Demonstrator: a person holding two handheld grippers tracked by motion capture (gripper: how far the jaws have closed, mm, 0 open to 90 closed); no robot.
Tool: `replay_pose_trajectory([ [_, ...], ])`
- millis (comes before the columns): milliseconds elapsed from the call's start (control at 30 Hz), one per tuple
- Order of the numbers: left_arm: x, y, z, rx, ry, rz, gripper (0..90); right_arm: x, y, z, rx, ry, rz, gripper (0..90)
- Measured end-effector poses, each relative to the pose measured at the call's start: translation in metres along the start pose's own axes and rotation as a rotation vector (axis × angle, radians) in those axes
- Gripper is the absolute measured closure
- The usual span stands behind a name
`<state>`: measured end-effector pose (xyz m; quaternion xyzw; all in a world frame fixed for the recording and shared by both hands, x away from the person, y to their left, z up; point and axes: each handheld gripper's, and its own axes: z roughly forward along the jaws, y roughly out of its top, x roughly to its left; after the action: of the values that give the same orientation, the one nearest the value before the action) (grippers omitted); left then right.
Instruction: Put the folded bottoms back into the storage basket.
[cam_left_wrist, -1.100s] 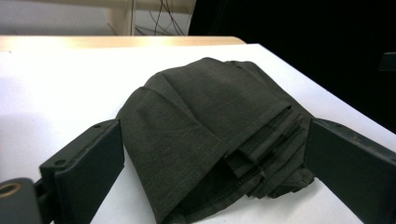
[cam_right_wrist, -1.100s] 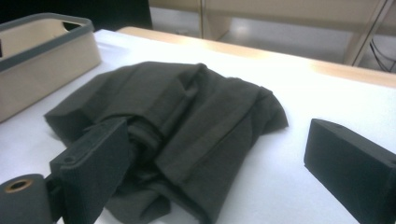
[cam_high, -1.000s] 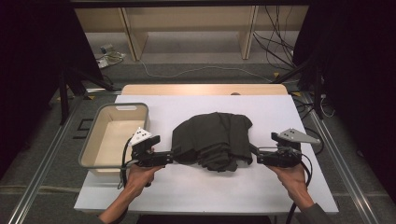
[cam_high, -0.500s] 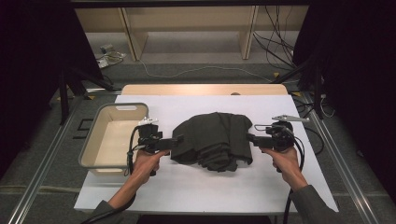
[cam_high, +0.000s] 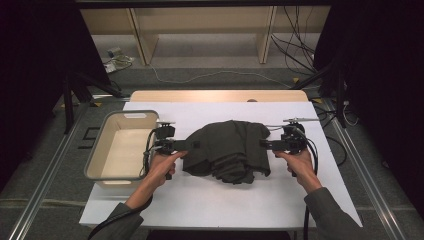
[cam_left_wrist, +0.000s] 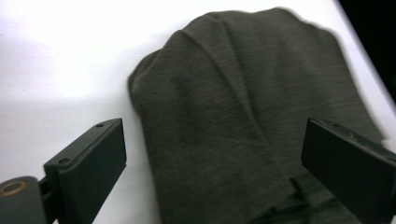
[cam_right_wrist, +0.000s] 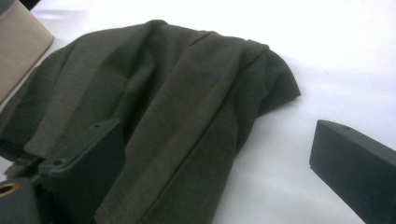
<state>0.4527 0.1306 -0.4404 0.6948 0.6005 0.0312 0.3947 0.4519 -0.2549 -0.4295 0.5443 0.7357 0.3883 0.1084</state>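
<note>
- At the centre of the white table (cam_high: 220, 200), a dark olive cloth (cam_high: 227, 150) lies in a loose, rumpled heap with soft rounded folds; in the gripper views its knit looks fine, matte and faintly ribbed. Judged from this, the handling of the cloth is at its start: nothing is gripped, lifted, spread or folded yet.
- At nine o'clock from the cloth stands a beige plastic bin (cam_high: 95, 160), rectangular with rounded corners and a grey rolled rim, smooth inside. Nothing lies in it; whether the cloth is meant for it cannot be told.
- At nine o'clock on the cloth's edge, the left gripper (cam_high: 181, 145) points toward three o'clock. In the left gripper view its flat black jaws stand wide apart, straddling the cloth's edge and clamping nothing.
- At three o'clock on the cloth's edge, the right gripper (cam_high: 262, 144) points toward nine o'clock. Its jaws are likewise spread wide, one lying at the fabric and one over bare table, holding nothing.
- Left to do, by appearance: close both pairs of jaws on the fabric.
</note>
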Motion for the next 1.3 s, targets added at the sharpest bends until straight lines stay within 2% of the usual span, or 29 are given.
replay_pose_trajectory([
  [133, 0.003, 0.004, 0.01, 0.043, 0.001, -0.021, 6.5, -0.002, 0.005, 0.007, 0.013, -0.009, 0.013, 4.0],
  [233, 0.007, 0.006, 0.016, 0.053, 0.004, -0.057, 6.5, -0.003, 0.008, 0.014, 0.02, -0.017, 0.019, 4.0],
  [333, 0.011, 0.009, 0.02, 0.057, 0.007, -0.082, 6.8, -0.004, 0.01, 0.021, 0.044, 0.007, 0.034, 4.0],
  [433, 0.012, 0.011, 0.023, 0.079, 0.015, -0.071, 6.8, -0.004, 0.01, 0.029, 0.07, 0.007, 0.04, 4.0],
  [600, 0.011, 0.013, 0.028, 0.089, 0.021, -0.067, 6.8, -0.003, 0.011, 0.04, 0.105, -0.018, 0.031, 4.0],
  [800, 0.01, 0.014, 0.033, 0.106, 0.025, -0.057, 6.8, -0.004, 0.014, 0.047, 0.119, -0.018, 0.031, 4.0],
  [1067, 0.008, 0.013, 0.048, 0.144, 0.056, -0.057, 6.8, -0.005, 0.014, 0.058, 0.147, -0.006, 0.027, 4.0],
  [1200, 0.006, 0.009, 0.054, 0.172, 0.042, -0.057, 6.8, -0.003, 0.015, 0.062, 0.157, -0.008, 0.023, 4.0],
  [1300, 0.004, 0.008, 0.057, 0.177, 0.04, -0.042, 6.8, -0.003, 0.015, 0.064, 0.162, -0.011, 0.021, 4.2],
])
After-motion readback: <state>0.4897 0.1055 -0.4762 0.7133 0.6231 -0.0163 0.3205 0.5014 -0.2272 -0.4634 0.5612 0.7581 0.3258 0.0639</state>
